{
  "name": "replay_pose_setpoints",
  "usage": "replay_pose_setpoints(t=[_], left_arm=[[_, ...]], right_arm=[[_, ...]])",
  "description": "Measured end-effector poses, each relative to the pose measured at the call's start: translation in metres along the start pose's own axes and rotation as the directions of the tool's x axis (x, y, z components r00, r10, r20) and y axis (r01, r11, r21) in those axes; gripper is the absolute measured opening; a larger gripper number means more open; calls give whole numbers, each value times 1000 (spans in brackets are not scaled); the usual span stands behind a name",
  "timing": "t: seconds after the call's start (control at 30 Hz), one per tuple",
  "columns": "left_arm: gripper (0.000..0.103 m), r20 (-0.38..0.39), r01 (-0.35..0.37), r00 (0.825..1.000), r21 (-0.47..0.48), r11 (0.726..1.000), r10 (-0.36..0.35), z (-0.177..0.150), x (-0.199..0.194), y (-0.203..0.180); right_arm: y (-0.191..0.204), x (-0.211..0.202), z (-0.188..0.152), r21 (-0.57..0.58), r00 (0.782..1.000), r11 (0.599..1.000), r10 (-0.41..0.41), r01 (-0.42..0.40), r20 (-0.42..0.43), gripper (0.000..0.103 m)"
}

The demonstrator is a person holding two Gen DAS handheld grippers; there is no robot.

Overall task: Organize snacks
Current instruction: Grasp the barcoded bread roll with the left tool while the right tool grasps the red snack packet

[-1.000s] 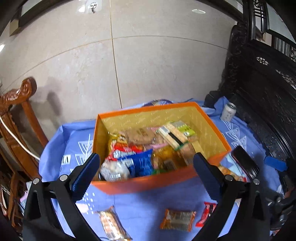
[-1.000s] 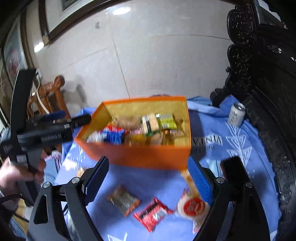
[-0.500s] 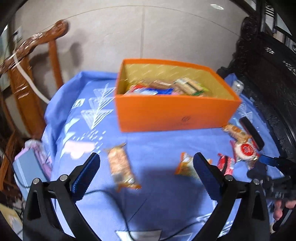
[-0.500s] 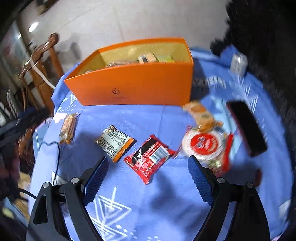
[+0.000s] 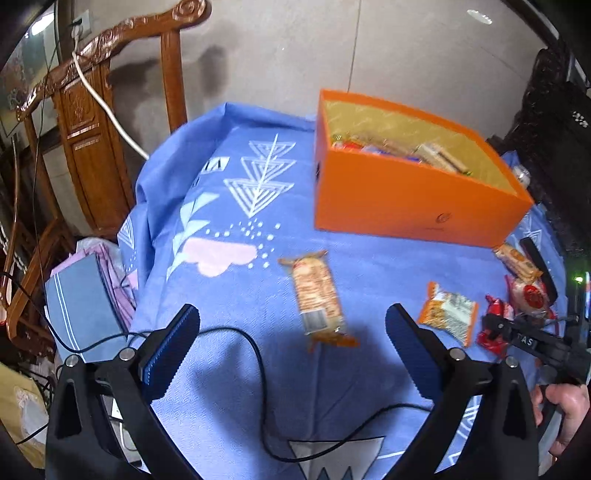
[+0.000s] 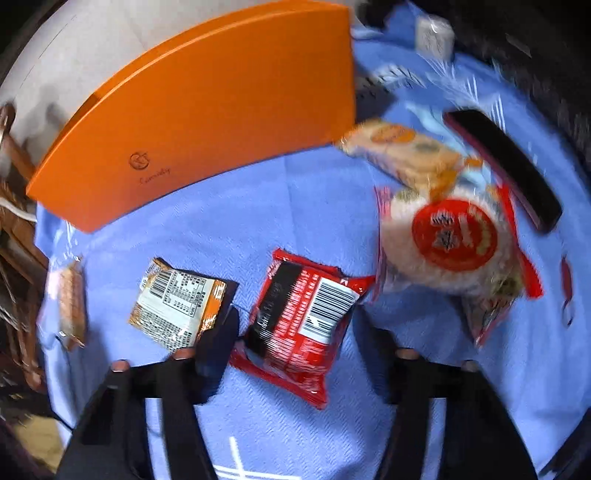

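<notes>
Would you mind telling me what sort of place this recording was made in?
Probably a home living or dining room: a carved wooden chair beside a table under a blue patterned cloth, a tiled wall, and an orange box of snacks.

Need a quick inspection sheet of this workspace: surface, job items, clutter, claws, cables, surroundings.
Surface: blue patterned cloth over the table.
Job's things: orange box part-filled with snacks; five packets loose on the cloth, among them a long bar, an orange packet and a red packet.
Clutter: black phone, can.
Claws: left claw open, empty; right claw open, straddling the red packet.
Cables: black cable across the cloth.
Surroundings: wooden chair, tiled floor.
</notes>
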State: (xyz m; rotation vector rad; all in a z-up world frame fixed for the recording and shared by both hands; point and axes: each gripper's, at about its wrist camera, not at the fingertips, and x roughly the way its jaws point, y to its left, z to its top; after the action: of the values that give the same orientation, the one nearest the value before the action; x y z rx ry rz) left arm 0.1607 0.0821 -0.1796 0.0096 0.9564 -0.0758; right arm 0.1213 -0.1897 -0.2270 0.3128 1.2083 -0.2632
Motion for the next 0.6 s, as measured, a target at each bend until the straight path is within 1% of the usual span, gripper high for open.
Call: replay_pose_setpoints(t=[0.03, 0.1, 0.17, 0.37, 0.5, 0.53, 0.57, 0.6], left_arm=[[99, -10, -1, 1000, -4, 1000, 1, 1, 5, 0], [99, -22, 1, 1000, -14, 1000, -1, 2, 14, 1], [99, -40, 7, 999, -29, 1000, -8, 4, 26, -1], [99, -73, 9, 997, -77, 997, -15, 13, 66, -16], [99, -106, -7, 994, -107, 994, -4, 13, 92, -23], [96, -114, -14, 993, -112, 994, 1, 12, 98, -24], [83, -125, -19, 992, -113, 993, 4, 11, 104, -25], [72, -140, -18, 990, -110, 994, 3, 10, 109, -27]], right_arm=[[2, 0, 0, -18, 1000, 1000, -9, 9, 4, 45], [2, -1, -2, -44, 1000, 999, -21, 21, 7, 44], [1, -3, -4, -65, 999, 997, -32, 32, 5, 43], [-12, -20, -12, -68, 1000, 998, -19, 18, -8, 44], [-13, -25, -13, -74, 1000, 997, -14, 14, 1, 44], [-12, -25, -13, -77, 1000, 997, -13, 13, 2, 44], [-12, -25, -14, -80, 1000, 997, -14, 14, 4, 44], [-11, -25, -14, -82, 1000, 997, -12, 13, 7, 44]])
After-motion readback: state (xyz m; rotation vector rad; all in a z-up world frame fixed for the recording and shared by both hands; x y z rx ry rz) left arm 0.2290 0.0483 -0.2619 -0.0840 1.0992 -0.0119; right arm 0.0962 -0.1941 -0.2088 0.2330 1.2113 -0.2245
